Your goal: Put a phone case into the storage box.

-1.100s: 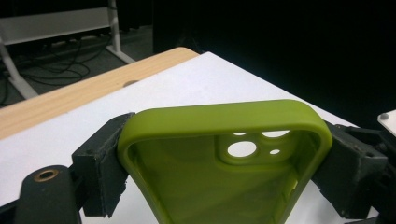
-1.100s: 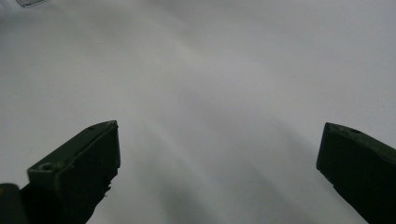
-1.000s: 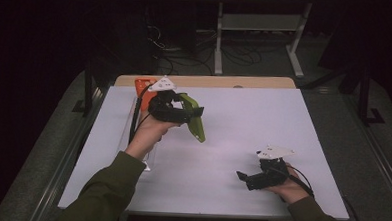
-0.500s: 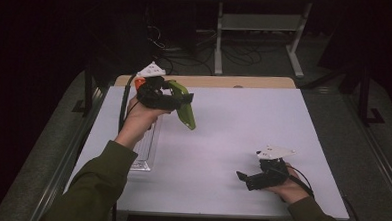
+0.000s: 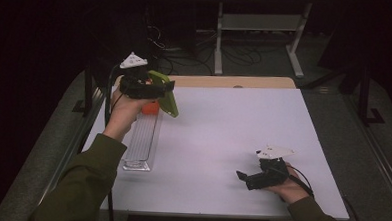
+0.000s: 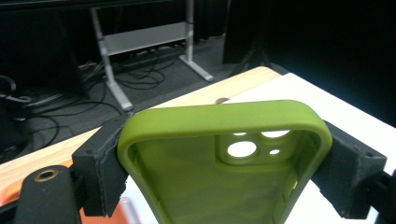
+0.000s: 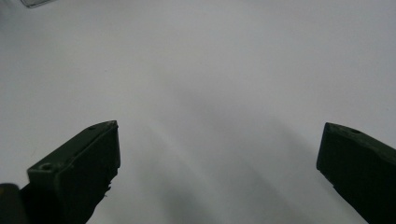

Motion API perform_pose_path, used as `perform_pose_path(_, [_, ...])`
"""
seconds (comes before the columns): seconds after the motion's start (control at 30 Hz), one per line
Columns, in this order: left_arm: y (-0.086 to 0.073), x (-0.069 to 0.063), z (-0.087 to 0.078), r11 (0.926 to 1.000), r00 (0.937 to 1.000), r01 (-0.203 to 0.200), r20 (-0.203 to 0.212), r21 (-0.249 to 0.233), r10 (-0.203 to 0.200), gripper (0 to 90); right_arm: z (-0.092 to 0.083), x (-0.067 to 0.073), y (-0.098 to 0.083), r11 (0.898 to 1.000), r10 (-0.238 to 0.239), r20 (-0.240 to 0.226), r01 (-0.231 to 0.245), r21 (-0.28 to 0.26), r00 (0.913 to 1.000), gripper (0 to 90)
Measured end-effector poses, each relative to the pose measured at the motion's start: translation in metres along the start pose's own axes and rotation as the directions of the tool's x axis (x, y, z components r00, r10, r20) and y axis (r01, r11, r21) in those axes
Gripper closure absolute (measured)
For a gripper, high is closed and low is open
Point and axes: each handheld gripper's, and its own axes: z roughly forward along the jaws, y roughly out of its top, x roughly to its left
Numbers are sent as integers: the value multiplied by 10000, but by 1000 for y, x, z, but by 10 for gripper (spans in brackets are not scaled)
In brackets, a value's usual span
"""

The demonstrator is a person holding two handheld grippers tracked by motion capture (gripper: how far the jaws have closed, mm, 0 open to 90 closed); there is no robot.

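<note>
At upper left of the high view we see the left gripper [image 5: 171,86] raised above the table's [image 5: 223,136] far left corner, its jaws clamped on the two long edges of a green phone case [image 5: 165,92]; the case's open side faces its camera. At lower right the right gripper [image 5: 242,176] rests low on the white top, jaws wide apart and empty, with bare table between the two hands. Under the left hand [image 5: 125,107] lie a clear tray [image 5: 141,143] and an orange thing [image 5: 151,107], half hidden and hard to identify.
</note>
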Motion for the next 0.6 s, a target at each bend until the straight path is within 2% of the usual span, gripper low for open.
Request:
perform_pose_path(0.17, [-1, 13, -3, 9998, 9981, 178, -588, 55, -175, 149, 0, 1, 0, 10000, -4, -21, 4, 39, 10000, 0])
perform_pose_path(0.4, [-5, 25, -1, 9989, 9924, 441, -1157, 170, -419, 149, 1, 1, 0, 10000, 2, -3, -2, 35, 10000, 0])
perform_pose_path(0.6, [-8, 35, 2, 9973, 9812, 611, -1856, 409, -525, 149, 0, 1, 0, 10000, 28, -1, -28, 11, 10000, 0])
